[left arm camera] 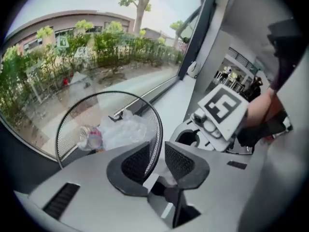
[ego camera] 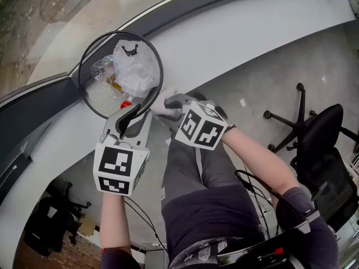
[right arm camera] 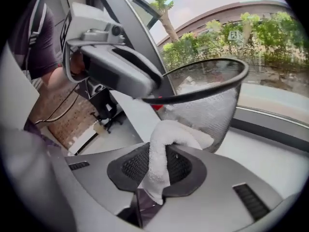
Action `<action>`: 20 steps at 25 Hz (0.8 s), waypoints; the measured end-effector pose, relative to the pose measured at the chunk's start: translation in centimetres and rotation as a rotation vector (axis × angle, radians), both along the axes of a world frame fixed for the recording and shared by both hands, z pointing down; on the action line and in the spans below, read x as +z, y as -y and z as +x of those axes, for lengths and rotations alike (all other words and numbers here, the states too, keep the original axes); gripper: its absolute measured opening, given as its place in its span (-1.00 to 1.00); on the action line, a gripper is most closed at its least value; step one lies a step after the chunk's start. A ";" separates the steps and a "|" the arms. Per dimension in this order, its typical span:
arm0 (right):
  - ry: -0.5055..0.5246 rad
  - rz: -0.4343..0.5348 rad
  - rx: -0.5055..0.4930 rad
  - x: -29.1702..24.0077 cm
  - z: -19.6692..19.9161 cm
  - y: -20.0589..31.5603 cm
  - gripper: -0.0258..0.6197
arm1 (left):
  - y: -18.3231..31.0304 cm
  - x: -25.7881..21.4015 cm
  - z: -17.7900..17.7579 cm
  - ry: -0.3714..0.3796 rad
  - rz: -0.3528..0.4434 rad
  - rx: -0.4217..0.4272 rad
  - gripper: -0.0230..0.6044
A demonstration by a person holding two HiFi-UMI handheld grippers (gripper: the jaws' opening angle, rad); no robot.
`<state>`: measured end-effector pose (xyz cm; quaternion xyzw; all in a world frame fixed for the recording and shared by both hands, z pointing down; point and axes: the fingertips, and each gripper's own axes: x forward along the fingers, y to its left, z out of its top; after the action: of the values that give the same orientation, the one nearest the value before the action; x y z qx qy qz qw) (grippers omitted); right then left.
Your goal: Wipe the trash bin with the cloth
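Bin (right arm camera: 207, 110): rim clamped by left gripper (left arm camera: 155, 153). Cloth (right arm camera: 166, 134): pinched in right gripper (right arm camera: 159, 161); advise firm strokes along mesh wall.

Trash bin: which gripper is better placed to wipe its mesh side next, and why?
The right gripper: its jaws pinch the white cloth, right at the trash bin's mesh wall. The left gripper is clamped on its rim, holding it steady.
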<state>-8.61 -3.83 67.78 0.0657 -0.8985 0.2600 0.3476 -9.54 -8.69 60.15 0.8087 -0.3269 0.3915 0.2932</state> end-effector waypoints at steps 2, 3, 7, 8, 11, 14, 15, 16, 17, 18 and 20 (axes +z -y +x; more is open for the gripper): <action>-0.025 0.013 0.080 -0.1 2.3 2.7 -0.68 | -0.4 -1.2 -1.9 0.068 0.065 0.124 -0.61; -0.041 0.027 0.122 -0.3 3.6 4.3 -0.68 | -0.9 -0.9 -3.3 0.156 0.082 0.226 -0.52; -0.097 0.092 0.347 -1.2 8.5 11.0 -0.67 | -2.0 4.0 -7.9 0.557 0.154 0.575 -0.09; -0.102 0.094 0.392 -1.3 9.2 12.0 -0.68 | -2.0 4.7 -8.0 0.592 0.183 0.612 -0.09; -0.111 0.093 0.370 -1.3 8.0 11.8 -0.68 | -1.7 5.4 -7.0 0.564 0.221 0.598 -0.21; -0.104 0.040 0.218 -0.7 3.9 7.1 -0.67 | -1.4 5.2 -6.1 0.500 0.187 0.496 -0.46; -0.094 0.016 0.185 -0.6 2.7 5.4 -0.67 | -1.4 5.1 -5.9 0.488 0.174 0.462 -0.47; -0.075 -0.013 0.157 -0.5 1.8 3.8 -0.67 | -1.3 5.0 -5.5 0.473 0.158 0.427 -0.47; -0.050 -0.045 0.131 -0.6 0.9 2.1 -0.68 | -1.4 4.8 -5.1 0.455 0.141 0.391 -0.47; -0.023 -0.067 0.103 -0.7 0.0 0.7 -0.68 | -1.4 4.7 -4.4 0.431 0.123 0.353 -0.47; 0.004 -0.070 0.052 -1.0 -1.8 -1.2 -0.67 | -1.4 4.3 -2.9 0.357 0.079 0.264 -0.47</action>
<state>-10.38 -2.60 66.83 0.0761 -0.8876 0.3002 0.3409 -12.44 -7.25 64.41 0.7732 -0.2798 0.5504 0.1448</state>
